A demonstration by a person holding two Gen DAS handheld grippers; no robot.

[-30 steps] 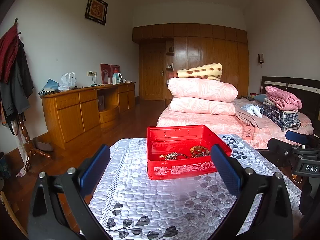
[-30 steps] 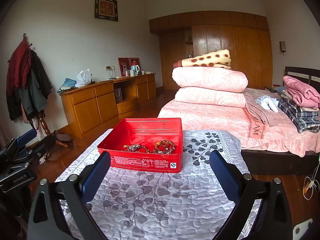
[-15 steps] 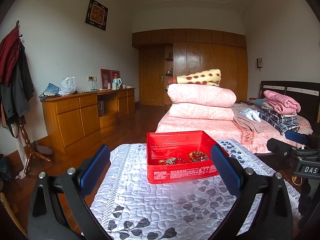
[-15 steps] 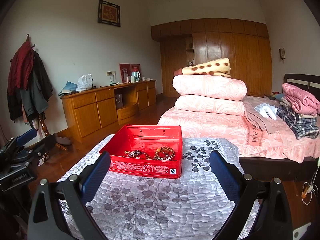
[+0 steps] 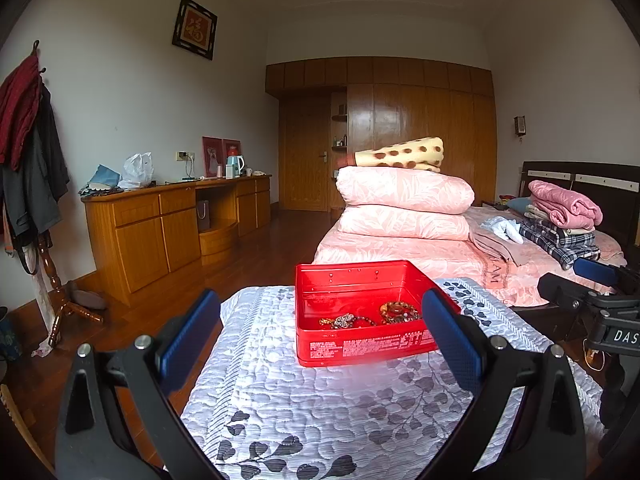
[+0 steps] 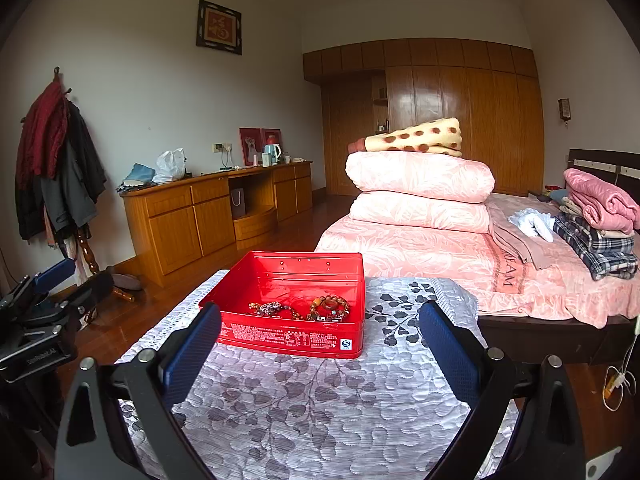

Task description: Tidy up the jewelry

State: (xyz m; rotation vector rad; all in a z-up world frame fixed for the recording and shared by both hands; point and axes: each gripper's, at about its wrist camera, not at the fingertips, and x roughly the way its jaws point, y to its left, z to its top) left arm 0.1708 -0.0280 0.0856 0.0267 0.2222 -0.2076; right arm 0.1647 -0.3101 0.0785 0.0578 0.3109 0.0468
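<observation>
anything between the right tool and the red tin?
Nothing. In the right wrist view, only bare quilted cloth lies between the open right tool and the red tin; the bracelets sit inside the tin.

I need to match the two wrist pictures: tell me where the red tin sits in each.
Left wrist: red tin right of centre, its right end behind the right fingertip.
Right wrist: red tin left of centre, its left corner behind the left fingertip.
Shared landmark: the spotted blanket on the pink quilts.

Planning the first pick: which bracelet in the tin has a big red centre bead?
The amber-beaded bracelet on the right; the darker one lacks it.
</observation>
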